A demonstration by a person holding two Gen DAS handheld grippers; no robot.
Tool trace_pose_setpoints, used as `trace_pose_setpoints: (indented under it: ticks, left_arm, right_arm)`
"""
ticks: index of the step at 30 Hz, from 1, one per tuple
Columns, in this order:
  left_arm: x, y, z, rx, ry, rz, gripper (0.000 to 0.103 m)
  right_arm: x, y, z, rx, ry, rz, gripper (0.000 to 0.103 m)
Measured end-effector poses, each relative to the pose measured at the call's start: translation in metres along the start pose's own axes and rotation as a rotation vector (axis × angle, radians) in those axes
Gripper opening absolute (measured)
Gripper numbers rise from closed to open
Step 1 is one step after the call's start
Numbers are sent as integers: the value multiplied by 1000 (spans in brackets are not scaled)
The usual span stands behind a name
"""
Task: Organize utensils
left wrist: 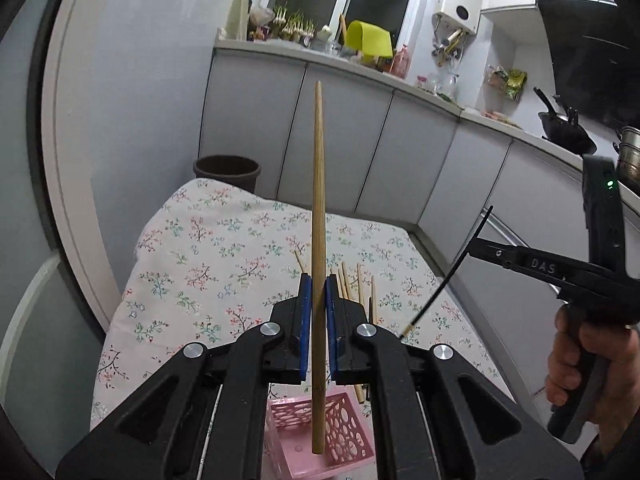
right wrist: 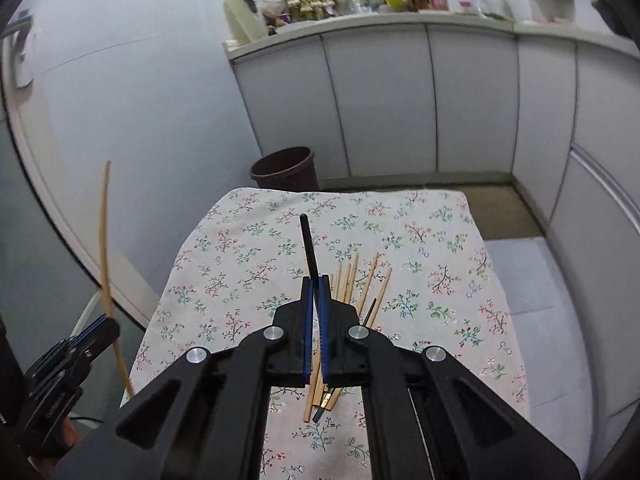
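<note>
My left gripper [left wrist: 319, 296] is shut on a wooden chopstick [left wrist: 318, 208] and holds it upright, its lower end over a pink perforated basket [left wrist: 320, 436] at the table's near edge. My right gripper [right wrist: 317, 294] is shut on a black chopstick [right wrist: 309, 246] above the table. A pile of several wooden chopsticks [right wrist: 360, 280] and one more black chopstick [right wrist: 370, 312] lie on the floral tablecloth [right wrist: 440, 280] under the right gripper. The left view shows the right gripper [left wrist: 478, 245] at the right, with the black chopstick [left wrist: 460, 264] in it. The right view shows the left gripper [right wrist: 94, 322] with the wooden chopstick [right wrist: 105, 240].
A dark brown bin [right wrist: 285, 168] stands on the floor past the table's far edge. Grey cabinets [right wrist: 400, 100] run behind and to the right, with a cluttered counter on top. A pan [left wrist: 568, 128] and a pot sit on the stove at the right.
</note>
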State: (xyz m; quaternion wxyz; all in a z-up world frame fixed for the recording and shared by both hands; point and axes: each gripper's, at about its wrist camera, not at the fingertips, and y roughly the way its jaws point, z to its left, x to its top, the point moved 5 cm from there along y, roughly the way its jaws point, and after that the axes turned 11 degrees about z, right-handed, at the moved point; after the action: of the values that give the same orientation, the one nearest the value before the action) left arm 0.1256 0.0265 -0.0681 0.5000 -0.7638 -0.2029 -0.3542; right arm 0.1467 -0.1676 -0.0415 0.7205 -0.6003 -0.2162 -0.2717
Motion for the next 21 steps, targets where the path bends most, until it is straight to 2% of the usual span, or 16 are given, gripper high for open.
trace_pose_setpoints:
  ticks: [4, 7, 11, 12, 13, 15, 17, 18, 19, 21]
  left_arm:
    - [-8, 3, 5, -25, -18, -47, 6]
    - [-14, 10, 8, -21, -16, -44, 6]
    - [-19, 13, 10, -44, -30, -21, 6]
    - [-19, 12, 9, -44, -29, -15, 6]
    - [-20, 12, 9, -48, -28, -13, 6]
    - [-22, 11, 6, -48, -16, -13, 6]
    - [-24, 13, 7, -50, -21, -7, 6]
    - [-24, 14, 7, -58, -27, -6, 6]
    - [-25, 13, 8, -65, -30, -8, 6]
    - [-26, 12, 9, -65, -21, -13, 6]
  right_arm:
    - [-6, -23, 21, 17, -48, -21, 0]
    - [-12, -28, 29, 27, -67, 2, 0]
    - [-25, 31, 20, 29, -88, 201, 1]
    - [-28, 47, 16, 24, -83, 247, 7]
    - [-30, 67, 12, 21, -77, 294, 26]
    - [-32, 93, 8, 53, -47, 323, 46]
    - [-32, 120, 5, 89, -9, 365, 46]
    - [-31, 136, 5, 104, 5, 389, 39]
    - [-30, 151, 6, 119, 18, 413, 27]
    - [-27, 174, 10, 137, 45, 449, 17]
